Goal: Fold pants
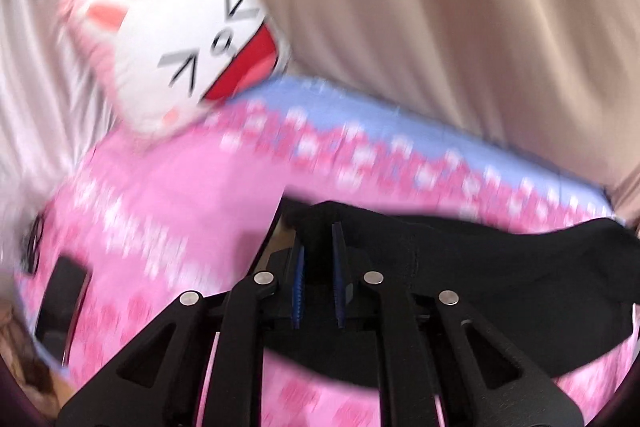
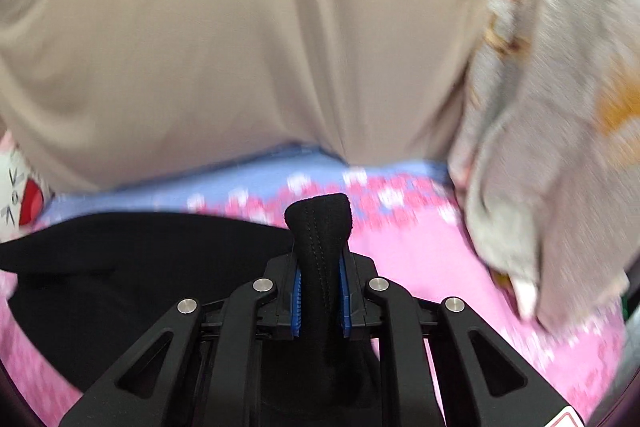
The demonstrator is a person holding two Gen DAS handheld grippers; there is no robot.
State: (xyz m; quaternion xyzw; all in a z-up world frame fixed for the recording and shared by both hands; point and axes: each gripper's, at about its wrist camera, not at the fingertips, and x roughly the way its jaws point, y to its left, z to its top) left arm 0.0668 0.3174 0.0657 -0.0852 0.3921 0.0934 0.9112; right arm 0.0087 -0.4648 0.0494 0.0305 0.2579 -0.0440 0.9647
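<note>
Both grippers pinch the black pants over a pink patterned bed.

The pink-and-blue bedspread (image 1: 192, 195) carries the black pants (image 2: 120, 267), which span between the two tools. The right gripper (image 2: 322, 291) clamps a stitched fold of them, its blue pads (image 2: 296, 303) nearly together; the left gripper (image 1: 318, 291) likewise grips dark cloth. Only the left view shows the cat-face pillow (image 1: 180, 47) whole; only the right shows a grey printed blanket (image 2: 560, 147).
</note>
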